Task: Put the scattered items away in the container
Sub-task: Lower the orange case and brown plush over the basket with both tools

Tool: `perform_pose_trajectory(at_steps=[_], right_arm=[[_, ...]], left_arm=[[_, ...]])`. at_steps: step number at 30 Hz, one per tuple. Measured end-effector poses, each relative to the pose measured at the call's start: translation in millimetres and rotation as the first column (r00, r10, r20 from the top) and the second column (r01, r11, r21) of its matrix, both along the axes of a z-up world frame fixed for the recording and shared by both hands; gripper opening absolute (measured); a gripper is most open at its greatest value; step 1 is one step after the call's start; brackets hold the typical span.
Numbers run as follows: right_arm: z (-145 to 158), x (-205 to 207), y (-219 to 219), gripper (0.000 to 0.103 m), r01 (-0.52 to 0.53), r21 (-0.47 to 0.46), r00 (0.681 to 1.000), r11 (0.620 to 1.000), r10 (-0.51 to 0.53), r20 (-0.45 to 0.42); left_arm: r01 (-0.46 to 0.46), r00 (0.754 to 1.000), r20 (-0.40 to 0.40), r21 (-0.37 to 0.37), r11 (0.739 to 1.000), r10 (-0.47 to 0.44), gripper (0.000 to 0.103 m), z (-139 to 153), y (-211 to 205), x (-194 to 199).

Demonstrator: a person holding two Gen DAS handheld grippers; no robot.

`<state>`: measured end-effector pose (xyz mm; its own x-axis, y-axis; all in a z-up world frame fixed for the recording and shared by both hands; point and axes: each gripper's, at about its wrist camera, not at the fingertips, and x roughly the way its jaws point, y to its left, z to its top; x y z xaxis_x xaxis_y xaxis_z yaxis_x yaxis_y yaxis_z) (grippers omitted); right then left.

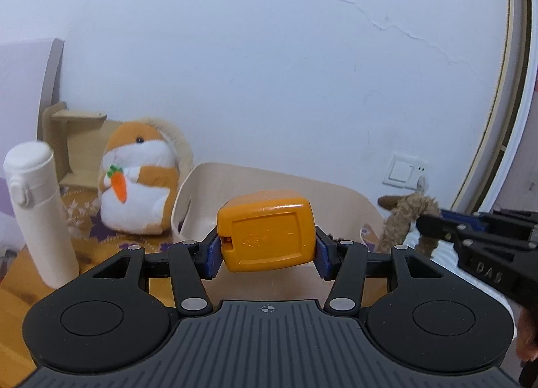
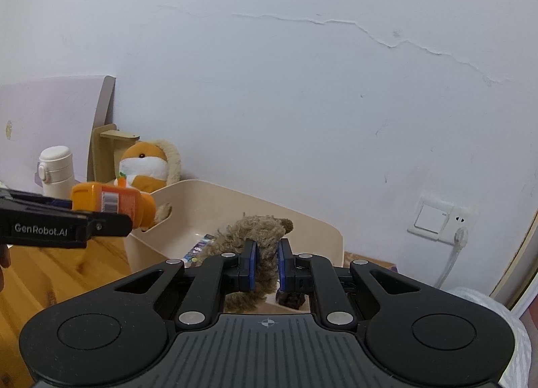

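My left gripper [image 1: 267, 248] is shut on an orange plastic bottle [image 1: 267, 231], held bottom toward the camera in front of the beige tub [image 1: 349, 194]. The bottle also shows in the right wrist view [image 2: 111, 201], at the tub's left rim. My right gripper [image 2: 267, 262] is shut on a shaggy brown plush toy [image 2: 265, 228], held over the near part of the beige tub [image 2: 312, 223]. The plush also shows in the left wrist view [image 1: 408, 216], right of the tub. A small printed packet [image 2: 198, 248] lies inside the tub.
A hamster plush with a carrot [image 1: 138, 179] sits behind the tub's left end. A white flask [image 1: 40, 209] stands at the left on the wooden table [image 2: 57, 273]. A wooden stand [image 1: 72, 149] leans at the wall. A wall socket [image 2: 437, 220] is at the right.
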<state>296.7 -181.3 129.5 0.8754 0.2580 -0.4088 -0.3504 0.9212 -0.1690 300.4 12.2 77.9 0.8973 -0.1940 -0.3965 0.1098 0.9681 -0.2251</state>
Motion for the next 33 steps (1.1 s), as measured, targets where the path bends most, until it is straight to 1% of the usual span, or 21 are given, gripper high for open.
perform_pose_trajectory(at_steps=[2,6,8,15,21,33], right_arm=[[-2,6,2,0.012,0.002,-0.005,1.000,1.000,-0.002,0.001],[-7,18,4,0.012,0.003,-0.005,1.000,1.000,-0.003,-0.006],[-9,23,5,0.013,0.010,-0.002,1.000,1.000,-0.010,-0.009],[-15,45,0,0.013,0.040,0.030,0.998,0.999,-0.039,-0.046],[-27,61,-2,0.013,0.065,0.027,0.996,0.997,-0.063,-0.069],[-52,86,-7,0.013,0.109,0.028,0.985,0.994,-0.104,-0.138]], left_arm=[[-0.003,1.000,0.014,0.008,1.000,0.003,0.053,3,-3,6],[-0.021,0.999,0.047,0.057,0.998,0.019,0.054,7,-12,18],[-0.031,0.998,0.050,0.072,0.997,0.028,0.053,6,-14,26],[-0.067,0.998,0.014,0.085,0.994,0.066,0.054,-7,-12,55],[-0.078,0.997,-0.011,0.112,0.991,0.079,0.054,-21,-17,72],[-0.040,0.995,-0.087,0.177,0.983,0.056,0.054,-47,-34,99]])
